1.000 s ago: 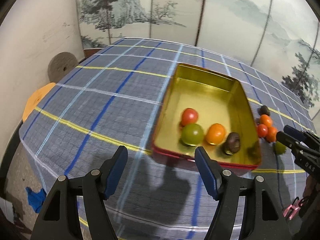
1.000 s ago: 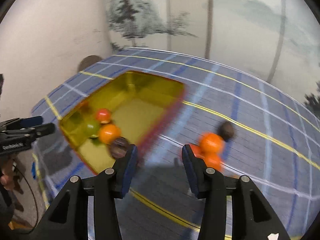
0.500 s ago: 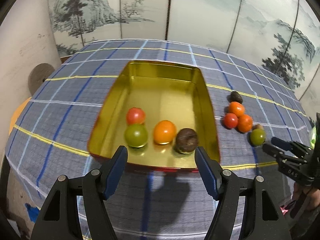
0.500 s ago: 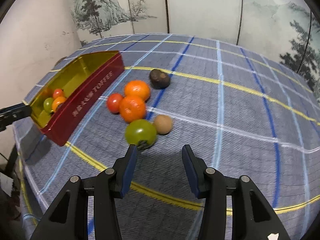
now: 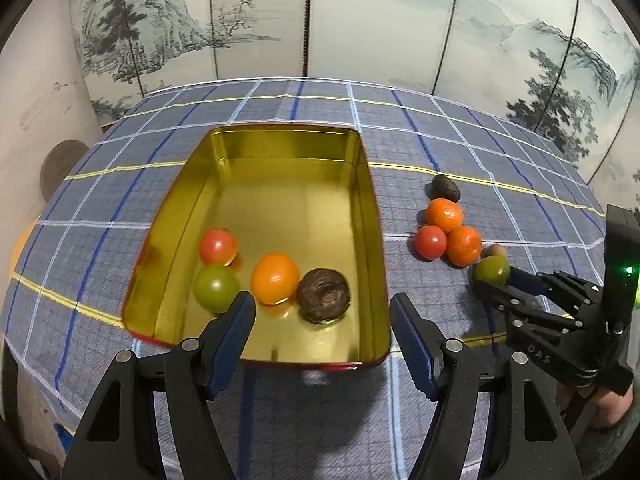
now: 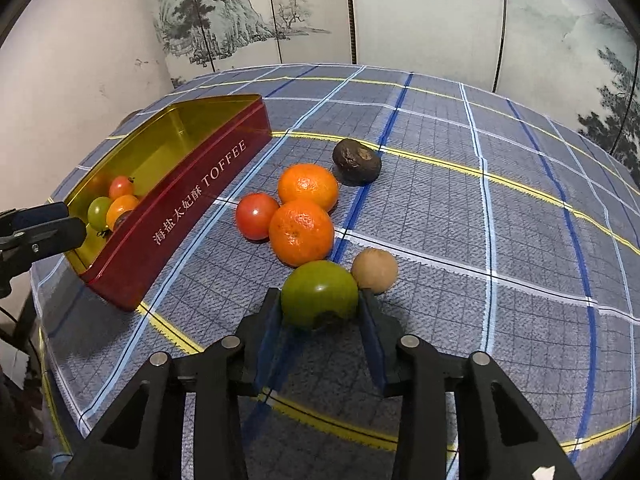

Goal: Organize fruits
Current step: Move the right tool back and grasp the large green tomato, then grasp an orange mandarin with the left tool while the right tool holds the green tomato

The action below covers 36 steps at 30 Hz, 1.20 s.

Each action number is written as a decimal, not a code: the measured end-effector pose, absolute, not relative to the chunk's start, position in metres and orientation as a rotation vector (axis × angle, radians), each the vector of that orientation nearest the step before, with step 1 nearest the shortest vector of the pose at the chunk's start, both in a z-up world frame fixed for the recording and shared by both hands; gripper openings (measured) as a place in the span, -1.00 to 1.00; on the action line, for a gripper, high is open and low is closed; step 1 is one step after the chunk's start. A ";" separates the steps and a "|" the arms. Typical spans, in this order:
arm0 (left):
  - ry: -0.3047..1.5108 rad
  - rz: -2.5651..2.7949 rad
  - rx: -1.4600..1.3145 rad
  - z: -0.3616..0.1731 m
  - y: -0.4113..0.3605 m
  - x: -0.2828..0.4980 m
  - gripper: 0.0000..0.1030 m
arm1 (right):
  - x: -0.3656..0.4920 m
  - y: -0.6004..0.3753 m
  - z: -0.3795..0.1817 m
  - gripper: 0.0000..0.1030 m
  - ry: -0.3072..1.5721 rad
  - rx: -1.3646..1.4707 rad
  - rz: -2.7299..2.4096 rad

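Right gripper (image 6: 320,312) has just closed onto green tomato (image 6: 319,294); tin (image 5: 372,216) holds four fruits.

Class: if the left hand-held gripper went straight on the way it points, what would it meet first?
Probably the near rim of the gold-lined red rectangular tin, then the round orange mandarin inside; depth is uncertain.

Before us lies a blue-grey checked tablecloth (image 5: 280,420) crossed by white, yellow and dark blue lines, covering the whole table. Behind it we see a folding screen painted with misty grey mountains and pine trees (image 5: 400,20), its panels divided by dark strips. To the left stands a plain off-white wall (image 6: 80,60), and low against it we make out a round grey disc (image 5: 60,164).
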<state>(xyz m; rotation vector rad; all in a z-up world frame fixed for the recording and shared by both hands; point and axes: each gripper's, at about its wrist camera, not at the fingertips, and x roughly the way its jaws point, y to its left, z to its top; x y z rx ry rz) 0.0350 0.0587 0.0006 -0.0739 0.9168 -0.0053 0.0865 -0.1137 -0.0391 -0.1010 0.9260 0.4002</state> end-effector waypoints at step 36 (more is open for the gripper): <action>0.957 -0.168 -0.027 -0.015 -0.043 0.095 0.01 | 0.146 -0.258 -0.040 -0.35 0.883 -0.080 0.072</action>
